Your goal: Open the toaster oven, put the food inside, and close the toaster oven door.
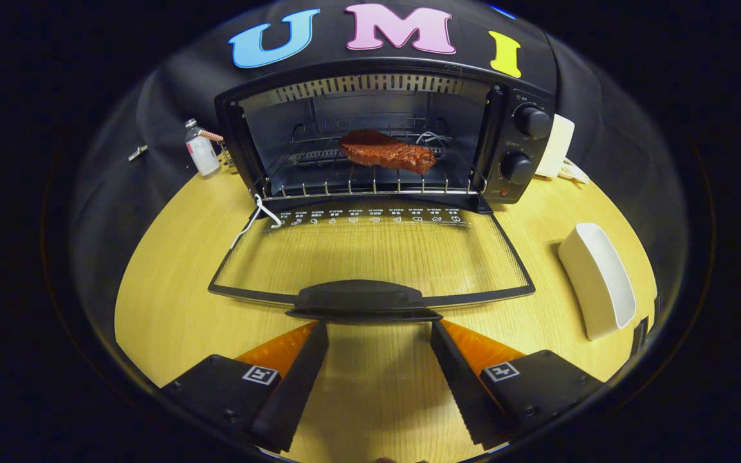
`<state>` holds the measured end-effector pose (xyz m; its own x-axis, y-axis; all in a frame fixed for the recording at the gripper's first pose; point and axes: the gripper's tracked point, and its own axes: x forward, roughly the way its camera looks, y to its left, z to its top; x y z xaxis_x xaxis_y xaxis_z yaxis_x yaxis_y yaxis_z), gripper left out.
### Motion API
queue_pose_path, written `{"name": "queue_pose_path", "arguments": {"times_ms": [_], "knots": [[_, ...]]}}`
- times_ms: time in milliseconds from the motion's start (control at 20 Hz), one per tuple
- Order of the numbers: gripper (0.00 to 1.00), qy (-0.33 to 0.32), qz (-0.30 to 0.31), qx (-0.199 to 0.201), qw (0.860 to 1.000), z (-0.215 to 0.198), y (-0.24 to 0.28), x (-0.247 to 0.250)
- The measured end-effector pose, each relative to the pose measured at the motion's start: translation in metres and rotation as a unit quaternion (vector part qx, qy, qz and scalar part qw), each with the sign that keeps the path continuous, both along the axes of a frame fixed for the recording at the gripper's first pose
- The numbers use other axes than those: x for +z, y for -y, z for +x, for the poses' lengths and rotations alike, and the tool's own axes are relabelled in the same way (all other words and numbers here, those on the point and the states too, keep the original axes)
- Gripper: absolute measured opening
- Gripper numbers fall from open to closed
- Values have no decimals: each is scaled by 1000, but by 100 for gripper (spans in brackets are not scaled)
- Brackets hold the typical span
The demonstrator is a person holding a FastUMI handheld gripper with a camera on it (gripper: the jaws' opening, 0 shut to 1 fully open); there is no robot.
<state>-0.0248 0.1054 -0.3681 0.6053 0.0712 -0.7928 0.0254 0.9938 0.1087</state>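
The gripper (378, 325) has its jaws spread apart and holds nothing; bare table (171, 302) shows between the fingers. The fingertips sit just short of the door handle (361, 299), one toward each end of it, though contact cannot be judged.

Beyond the handle the glass door (370, 254) of the toaster oven (383, 135) lies folded fully down, near level over the table, its handle edge toward the gripper and its hinge at the oven mouth. The food (386, 151), a reddish-brown slab, rests on the wire rack (357, 180) inside the cavity. Its long axis runs across the opening, roughly parallel to the door hinge, the right end tipped slightly nearer the front.

Opening and loading therefore look done. Only lifting the door shut appears to remain.

An empty white dish (599, 280) lies on the table to the right of the door.
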Motion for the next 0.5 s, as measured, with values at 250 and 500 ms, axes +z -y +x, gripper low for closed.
{"name": "queue_pose_path", "arguments": {"times_ms": [250,500], "knots": [[99,44,20,0,999,11,2,49],[99,108,45,19,993,52,3,98]]}}
